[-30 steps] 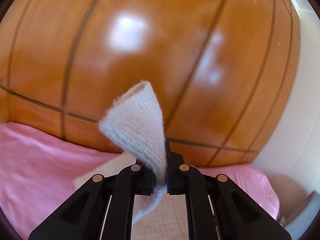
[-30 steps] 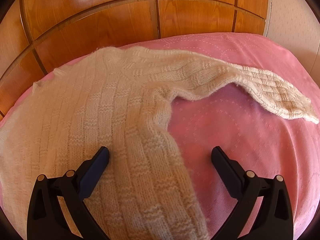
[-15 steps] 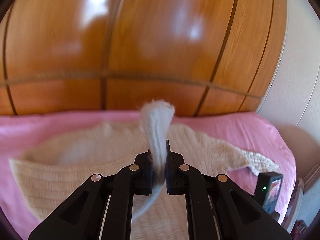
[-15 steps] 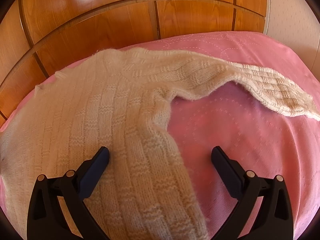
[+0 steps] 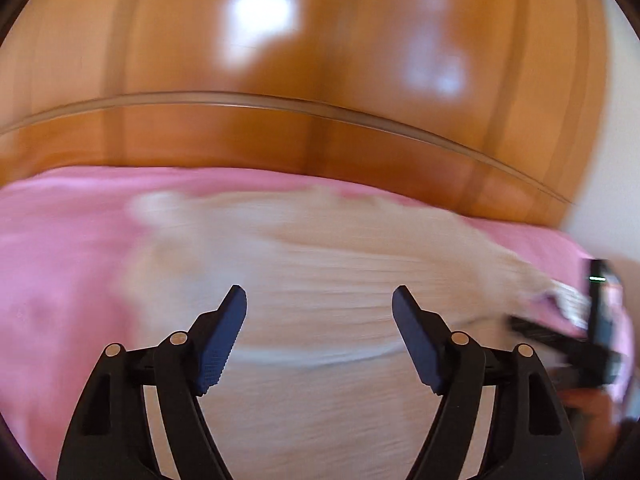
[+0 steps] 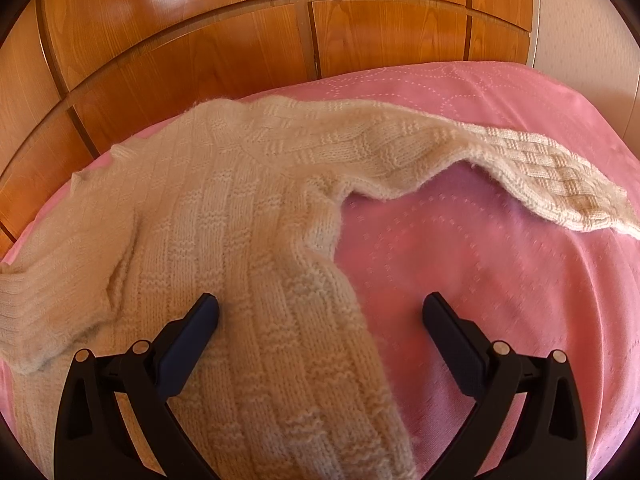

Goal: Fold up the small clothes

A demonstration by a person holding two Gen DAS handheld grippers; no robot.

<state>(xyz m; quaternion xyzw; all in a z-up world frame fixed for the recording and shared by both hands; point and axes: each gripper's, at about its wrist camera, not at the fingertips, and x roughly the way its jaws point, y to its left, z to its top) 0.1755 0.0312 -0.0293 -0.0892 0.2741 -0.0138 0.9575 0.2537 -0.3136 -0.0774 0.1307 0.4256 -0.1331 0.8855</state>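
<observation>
A cream knitted sweater (image 6: 240,216) lies on a pink bedspread (image 6: 500,288). Its right sleeve (image 6: 520,160) stretches out to the right. Its left sleeve (image 6: 36,304) lies folded in over the body at the left. My right gripper (image 6: 320,312) is open and empty, low over the sweater's right side edge. In the blurred left wrist view the sweater (image 5: 320,280) fills the middle. My left gripper (image 5: 319,300) is open and empty above it. The right gripper's body (image 5: 580,344) shows at that view's right edge.
A glossy wooden headboard (image 6: 280,32) rises right behind the bed. A pale wall (image 6: 588,20) stands to the right. The pink bedspread (image 5: 52,264) extends left of the sweater.
My left gripper was shut on the left sleeve, carried it in over the sweater's body, and has opened and let it go. The sleeve now lies on the sweater. The right gripper barely moved.
</observation>
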